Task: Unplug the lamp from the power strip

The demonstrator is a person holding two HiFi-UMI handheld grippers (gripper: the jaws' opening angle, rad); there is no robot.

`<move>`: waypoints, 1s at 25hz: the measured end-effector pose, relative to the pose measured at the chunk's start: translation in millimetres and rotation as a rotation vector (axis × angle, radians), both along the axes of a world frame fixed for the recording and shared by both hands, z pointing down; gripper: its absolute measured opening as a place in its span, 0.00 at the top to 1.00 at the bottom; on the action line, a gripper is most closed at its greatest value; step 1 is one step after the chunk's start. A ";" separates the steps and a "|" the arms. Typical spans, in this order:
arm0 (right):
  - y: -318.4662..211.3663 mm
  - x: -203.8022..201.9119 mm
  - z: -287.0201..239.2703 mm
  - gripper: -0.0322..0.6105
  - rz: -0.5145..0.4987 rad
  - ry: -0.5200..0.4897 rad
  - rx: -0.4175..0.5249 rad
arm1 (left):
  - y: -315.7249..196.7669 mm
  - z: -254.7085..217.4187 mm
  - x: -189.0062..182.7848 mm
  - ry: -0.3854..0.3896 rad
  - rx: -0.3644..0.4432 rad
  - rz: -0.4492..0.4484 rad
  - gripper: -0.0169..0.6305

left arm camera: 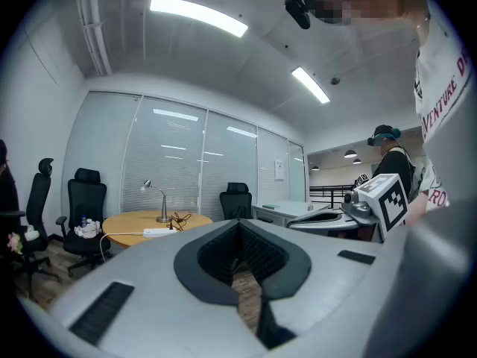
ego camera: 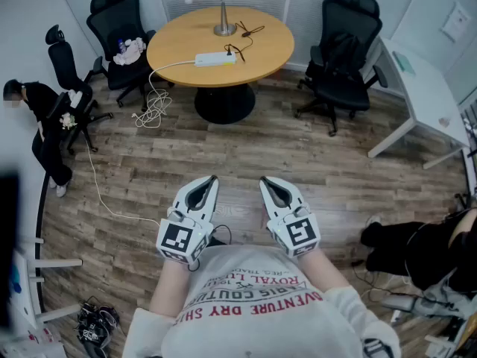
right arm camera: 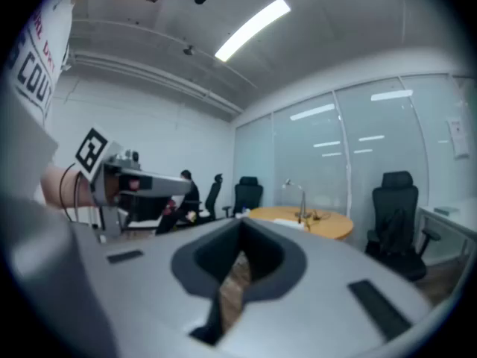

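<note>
1. Left hand-held gripper (ego camera: 211, 182) and right hand-held gripper (ego camera: 266, 182): both clenched, jaws together, nothing between them. Held side by side close to the chest, over the wooden floor (ego camera: 246, 162).
2. Power strip (ego camera: 216, 58): straight ahead, well apart from both, lying on the round surface (ego camera: 264, 47). Long axis left to right, across the line of approach.
3. Lamp (ego camera: 223, 19): upright just behind the strip. Black cord (ego camera: 244, 37) looped between lamp base and the strip's right end. Plug seating too small to confirm.
4. Judged: left more squarely in line with the strip, right marginally closer to the plug end. Approach on foot needed before any grasp.
5. Surface otherwise bare. White cable (ego camera: 153, 104) trailing off its left edge to a coil on the floor.
6. Room: office chairs (ego camera: 119, 36) around, white desk (ego camera: 425, 88) at right, person (ego camera: 45, 121) at far left.
</note>
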State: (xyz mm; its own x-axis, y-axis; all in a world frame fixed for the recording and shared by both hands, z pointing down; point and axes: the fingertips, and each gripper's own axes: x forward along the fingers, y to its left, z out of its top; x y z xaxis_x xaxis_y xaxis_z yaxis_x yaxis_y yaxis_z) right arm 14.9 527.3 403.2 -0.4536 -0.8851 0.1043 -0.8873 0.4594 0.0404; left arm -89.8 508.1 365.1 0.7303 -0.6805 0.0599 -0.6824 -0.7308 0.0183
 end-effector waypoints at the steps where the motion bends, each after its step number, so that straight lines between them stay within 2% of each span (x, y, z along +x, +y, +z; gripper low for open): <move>1: 0.9 1.3 0.0 0.90 -0.001 0.001 0.001 | 0.9 0.2 1.5 0.001 0.001 0.001 0.93; 10: 7.0 7.9 4.8 0.90 -0.004 0.009 -0.007 | 5.5 4.5 11.9 0.006 -0.009 0.016 0.93; 15: 6.5 20.4 4.2 0.90 0.048 -0.053 -0.026 | 6.4 6.6 16.5 0.004 -0.016 0.021 0.93; 20: 1.0 30.8 14.1 0.90 0.063 -0.060 -0.052 | 2.1 13.3 23.4 -0.022 -0.026 0.029 0.93; 25: -11.9 24.8 25.4 0.90 0.069 -0.069 -0.082 | -10.4 19.9 17.3 -0.052 -0.040 0.038 0.93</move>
